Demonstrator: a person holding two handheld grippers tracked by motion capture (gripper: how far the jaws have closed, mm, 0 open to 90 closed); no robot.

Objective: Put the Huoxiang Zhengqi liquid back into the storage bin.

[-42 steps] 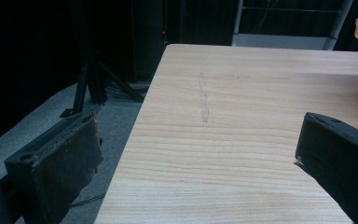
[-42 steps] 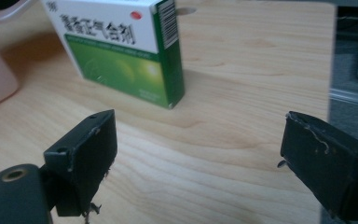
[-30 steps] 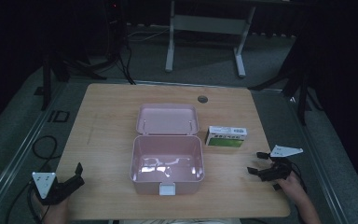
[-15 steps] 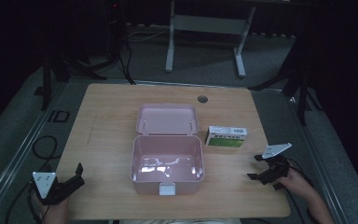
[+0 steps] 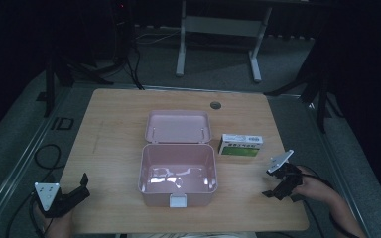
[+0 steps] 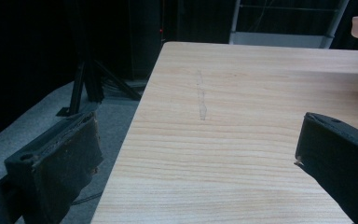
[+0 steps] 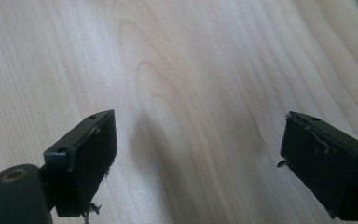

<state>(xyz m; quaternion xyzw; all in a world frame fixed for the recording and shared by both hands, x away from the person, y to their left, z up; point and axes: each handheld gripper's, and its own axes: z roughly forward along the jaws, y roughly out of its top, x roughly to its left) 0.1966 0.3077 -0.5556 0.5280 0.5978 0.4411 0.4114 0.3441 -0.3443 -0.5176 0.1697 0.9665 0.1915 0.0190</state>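
The likely object of work was the small green-and-white carton (image 5: 240, 145), which lay flat on the worktop (image 5: 114, 129), ahead of the right gripper's fingers and somewhat toward the person's left, apart from them. A sliver of green at the upper right corner of the right gripper view was probably this carton, though too little showed to be certain. By judgement it was a light cardboard pack, fairly stiff along its edges but liable to dent on its broad faces, with a smooth printed surface that could slip. The safest hold appeared to be across its two long sides near the middle, with moderate pressure.

Just beside the carton, on the side away from the right gripper, stood an open pink plastic lunch box (image 5: 177, 171), its hinged lid (image 5: 178, 126) laid back flat beyond it and a white latch (image 5: 177, 201) on its near wall. The box was empty.

The right gripper (image 5: 279, 182) hovered over bare wood with its fingers (image 7: 86, 158) wide apart and nothing between them. The left gripper (image 5: 67, 198) sat at the near left corner of the worktop, well apart from the box, its fingers (image 6: 63, 168) likewise spread and empty. A small round grommet (image 5: 215, 105) was set near the far edge.
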